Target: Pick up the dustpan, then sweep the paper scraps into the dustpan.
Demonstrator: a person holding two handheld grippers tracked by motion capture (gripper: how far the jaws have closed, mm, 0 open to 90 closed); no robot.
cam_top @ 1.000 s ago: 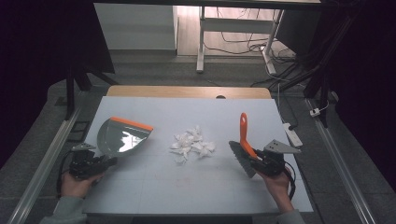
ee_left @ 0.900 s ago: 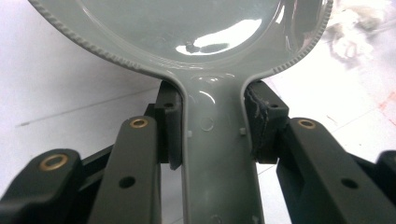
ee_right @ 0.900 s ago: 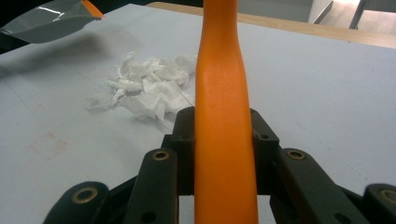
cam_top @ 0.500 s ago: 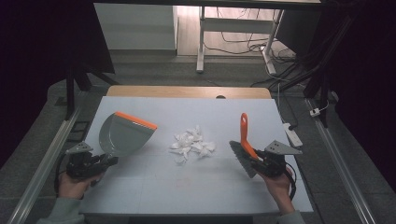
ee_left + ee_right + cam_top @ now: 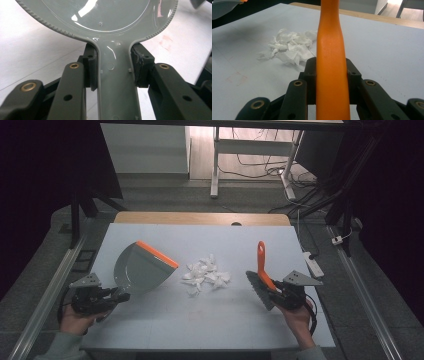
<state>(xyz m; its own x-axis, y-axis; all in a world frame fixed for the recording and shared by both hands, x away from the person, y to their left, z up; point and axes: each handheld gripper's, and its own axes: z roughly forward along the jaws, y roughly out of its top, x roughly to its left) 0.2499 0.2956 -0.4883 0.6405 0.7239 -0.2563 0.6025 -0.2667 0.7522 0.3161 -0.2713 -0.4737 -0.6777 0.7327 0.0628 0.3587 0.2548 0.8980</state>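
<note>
1. The left gripper (image 5: 119, 296) is closed tight on the handle of the grey dustpan (image 5: 140, 270). The dustpan sits at the left of the bench (image 5: 210, 330), with its orange edge facing the pile of paper scraps (image 5: 205, 276). The pan looks tipped up a bit. If its edge does not lie flat on the bench, the scraps can slide under it.

2. The right gripper (image 5: 272, 292) is closed tight on the orange handle of the brush (image 5: 261, 275). The brush is to the right of the scraps and not touching them. The handle is smooth and thin, so the brush may twist in the gripper when the bristles push on the bench.

3. The scraps lie in the middle of the bench, between the dustpan and the brush. They are light. A fast sweep can make them fly over the pan or spread out.

4. The dustpan is apart from the pile. If the brush sweeps before the pan comes close, the scraps stop short.
</note>
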